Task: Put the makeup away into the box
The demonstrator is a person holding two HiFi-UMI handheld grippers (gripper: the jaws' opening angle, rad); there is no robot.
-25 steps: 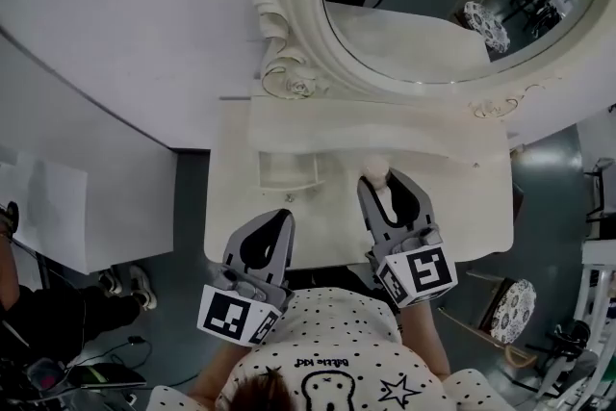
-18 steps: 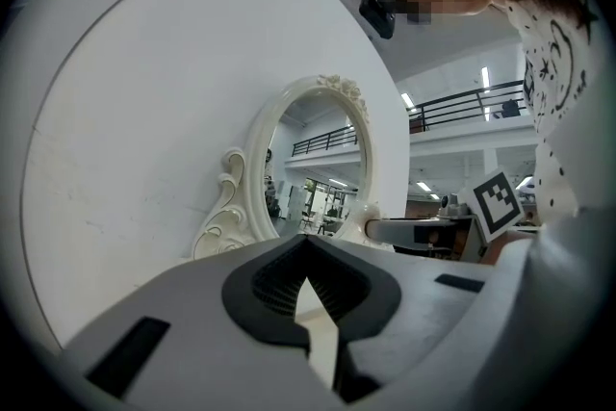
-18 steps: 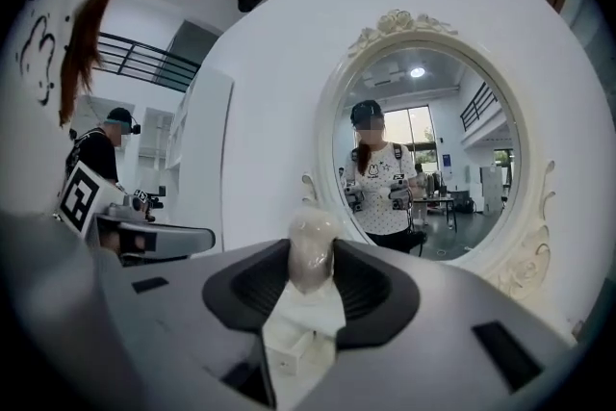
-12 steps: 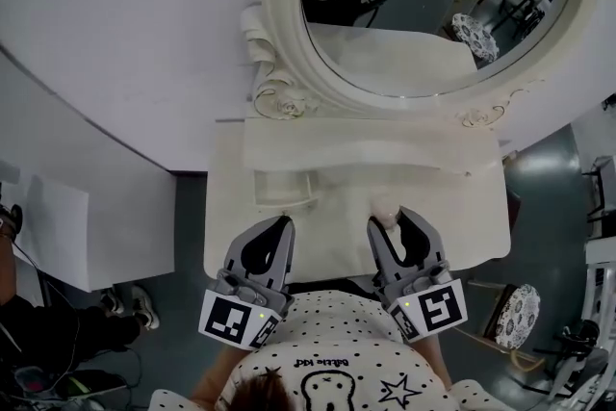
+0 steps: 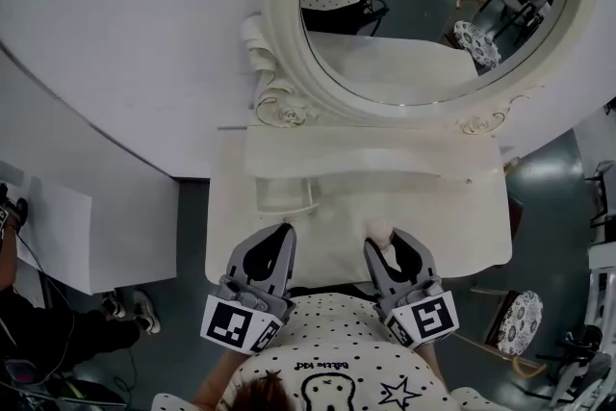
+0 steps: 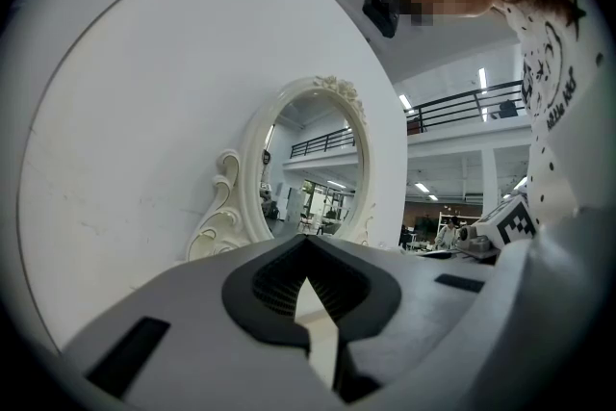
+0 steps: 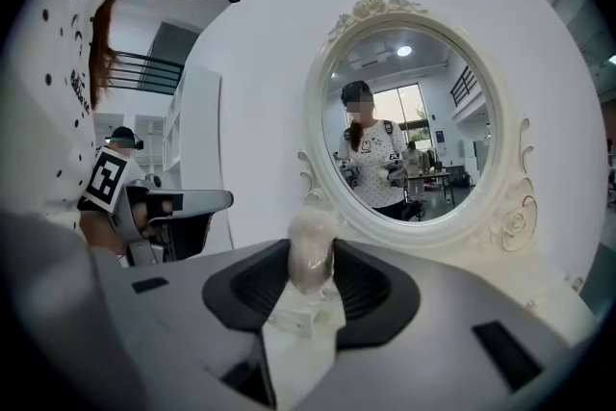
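Observation:
A pale egg-shaped makeup sponge (image 5: 378,231) in a clear wrapper sticks out between the fingertips of my right gripper (image 5: 386,242), which is shut on it over the near edge of the white dressing table (image 5: 448,221). In the right gripper view the sponge (image 7: 313,250) stands upright between the pads, and the gripper (image 7: 314,276) points toward the mirror. A small open box (image 5: 310,197) sits on the table to the left, ahead of my left gripper (image 5: 280,232). In the left gripper view that gripper (image 6: 308,289) has its tips together and holds nothing.
A large oval mirror (image 5: 423,5) in an ornate white frame stands at the back of the table, above a raised shelf (image 5: 366,154). A white wall runs to the left. Patterned stools (image 5: 521,323) stand on the grey floor to the right.
My right gripper has drawn back toward the table's near edge with the sponge still in it. The left gripper has hardly moved.

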